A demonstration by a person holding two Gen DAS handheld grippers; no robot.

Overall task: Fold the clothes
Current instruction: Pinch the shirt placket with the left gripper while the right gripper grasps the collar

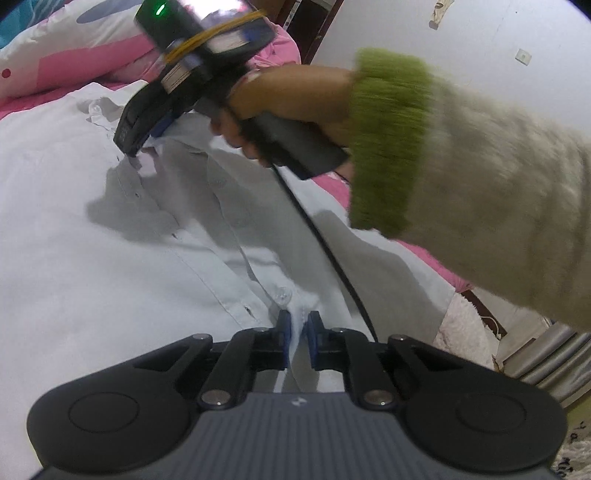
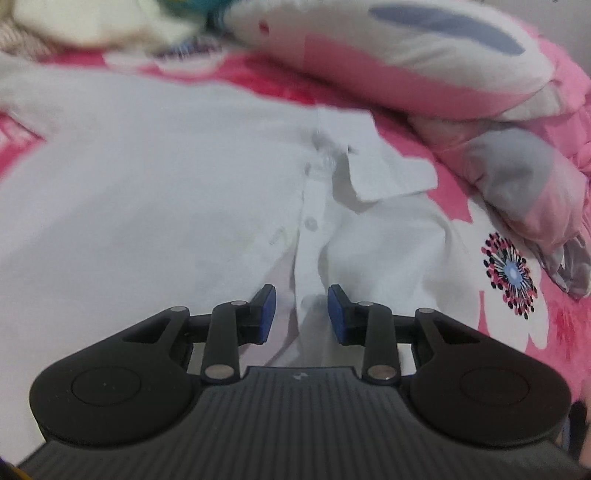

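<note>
Shirt (image 1: pixel 110 258), smooth white cotton, pinched by left gripper (image 1: pixel 297 332); right gripper (image 2: pixel 301 314) spread.

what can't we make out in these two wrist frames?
- Left wrist view: the white shirt hem and sleeves run off the frame; the sleeved arm hides its far side.
- Right wrist view: motion blur smears the pile at the top; whether the right gripper touches the placket is unclear.

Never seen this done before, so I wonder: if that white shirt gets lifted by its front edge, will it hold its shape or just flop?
Probably flop: the white shirt lies in soft creases. It looks thin and light, so the left gripper, pinching its button edge, should lift it easily. The collar looks somewhat stiffer.
</note>
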